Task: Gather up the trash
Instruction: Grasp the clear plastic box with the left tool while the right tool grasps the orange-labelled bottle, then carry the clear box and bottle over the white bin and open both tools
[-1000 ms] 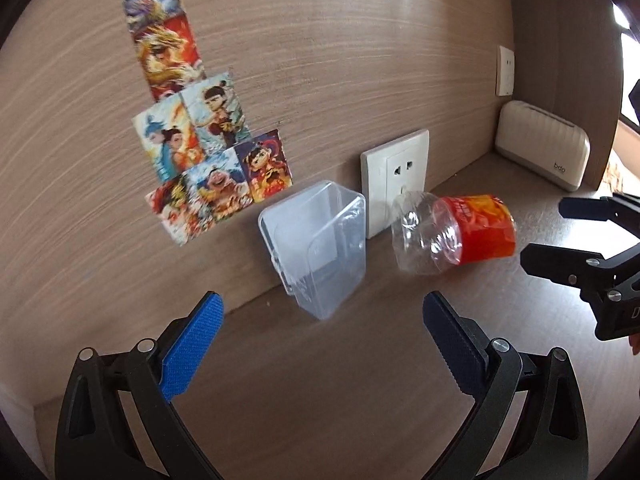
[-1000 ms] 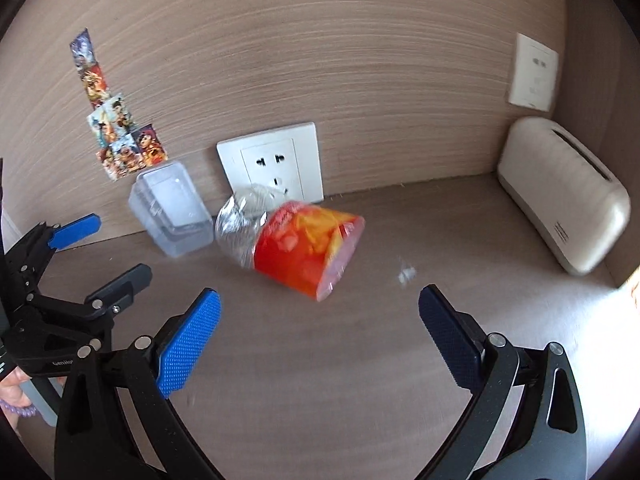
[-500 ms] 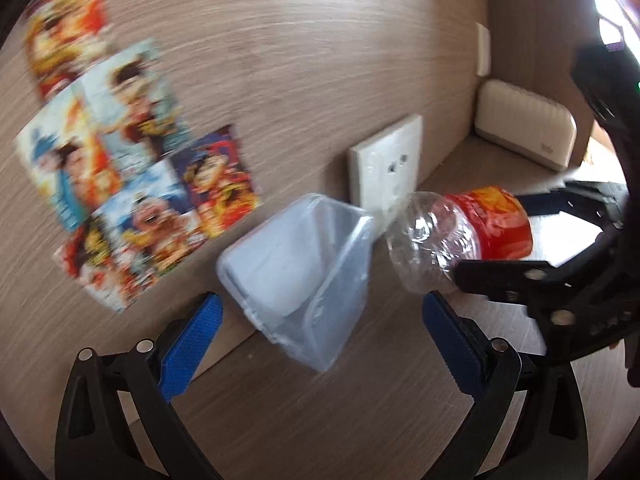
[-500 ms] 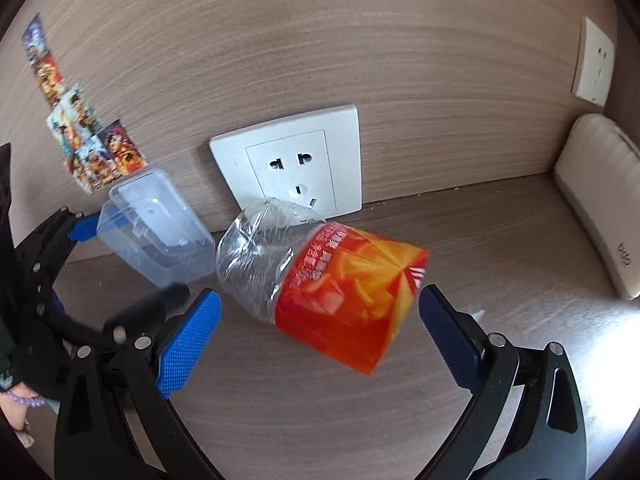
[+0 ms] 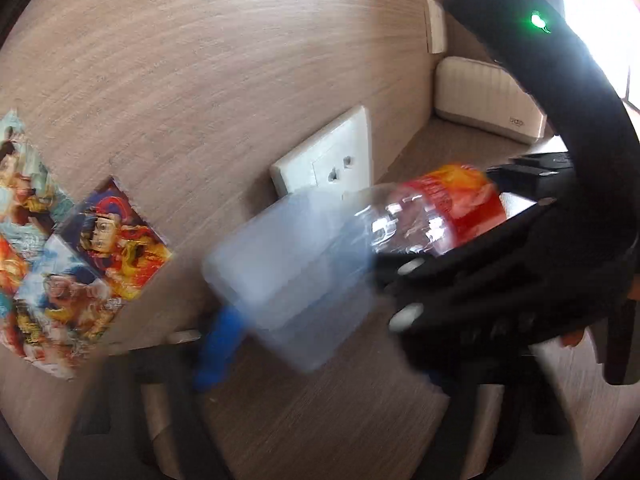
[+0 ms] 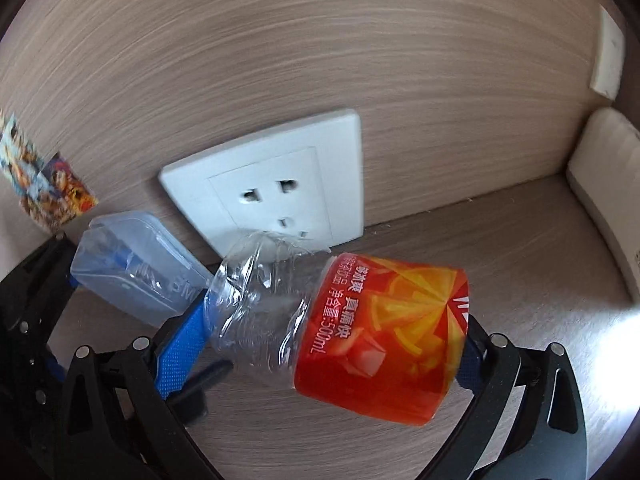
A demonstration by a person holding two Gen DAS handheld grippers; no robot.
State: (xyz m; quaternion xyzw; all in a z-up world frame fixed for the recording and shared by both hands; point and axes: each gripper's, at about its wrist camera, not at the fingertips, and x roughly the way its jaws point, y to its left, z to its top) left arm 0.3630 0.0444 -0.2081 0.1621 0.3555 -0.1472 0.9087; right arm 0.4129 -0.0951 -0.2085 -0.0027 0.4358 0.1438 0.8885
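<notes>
We face a wood-grain wall (image 6: 320,60) above a matching bench (image 6: 500,248). A white socket plate (image 6: 272,184) sits low on it, cartoon stickers (image 5: 80,264) to its left, a white switch plate (image 6: 608,56) and a cream ribbed box (image 5: 484,96) toward the bright right corner.

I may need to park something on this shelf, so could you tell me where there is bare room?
Bare wood lies between the bottle and the white device at the right. Another strip runs nearer the camera, below the clear box. By the wall socket it is crowded: box, bottle, left gripper and right gripper.
</notes>
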